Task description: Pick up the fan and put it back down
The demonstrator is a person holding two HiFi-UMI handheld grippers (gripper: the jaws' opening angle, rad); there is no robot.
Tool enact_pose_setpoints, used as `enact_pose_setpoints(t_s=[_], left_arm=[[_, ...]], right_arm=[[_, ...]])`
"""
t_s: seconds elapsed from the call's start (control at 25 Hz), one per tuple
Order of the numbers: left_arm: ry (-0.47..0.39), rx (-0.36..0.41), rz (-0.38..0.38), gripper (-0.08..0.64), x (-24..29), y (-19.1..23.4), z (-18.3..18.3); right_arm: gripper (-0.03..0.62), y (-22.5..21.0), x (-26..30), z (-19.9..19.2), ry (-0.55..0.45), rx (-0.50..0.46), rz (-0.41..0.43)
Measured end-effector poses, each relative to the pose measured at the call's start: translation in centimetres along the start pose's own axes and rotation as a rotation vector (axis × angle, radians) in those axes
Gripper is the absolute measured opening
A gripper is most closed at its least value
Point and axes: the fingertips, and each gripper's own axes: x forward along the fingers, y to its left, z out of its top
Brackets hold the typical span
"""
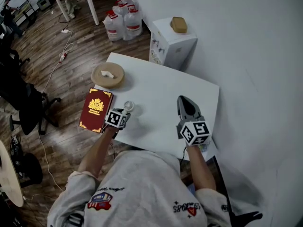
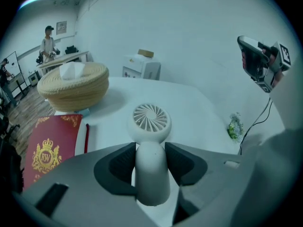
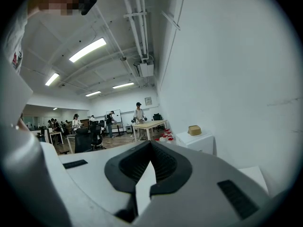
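One gripper does the work: the left gripper point(image 2: 150, 151) is clamped on the handle of the small white fan point(image 2: 150, 119), whose round head sticks out past the jaws. The fan appears to hang just clear of the white tabletop point(image 1: 161, 86), near the red book point(image 1: 96, 109), so I judge the pick-up half done. The right gripper point(image 3: 150, 144) hovers over the far side, jaws together on nothing. The next move calls for lowering the fan onto bare tabletop, clear of the book, and only then opening the jaws.
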Motion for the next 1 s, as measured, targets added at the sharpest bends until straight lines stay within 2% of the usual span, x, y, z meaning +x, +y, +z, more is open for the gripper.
enact_pose_setpoints(t_s=[0.2,0.56,0.8,1.0], left_arm=[[-0.156,0.032,-0.002,0.187,-2.2,-0.3,4.5],[-0.497,0.075,-0.046,0.187,-8.5,-1.8,14.0],[-0.717,0.144,-0.073,0.187,-15.0,-3.8,20.1],[-0.845,0.213,-0.064,0.187,-19.9,-5.0,23.7]], right_arm=[[-0.006,0.3,-0.4,0.4,-0.004,-0.005,-0.013],[-0.006,0.3,-0.5,0.8,-0.015,-0.007,-0.029],[-0.006,0.5,-0.6,1.3,-0.021,-0.009,-0.031],[-0.006,0.8,-0.6,1.5,-0.023,-0.013,-0.031]])
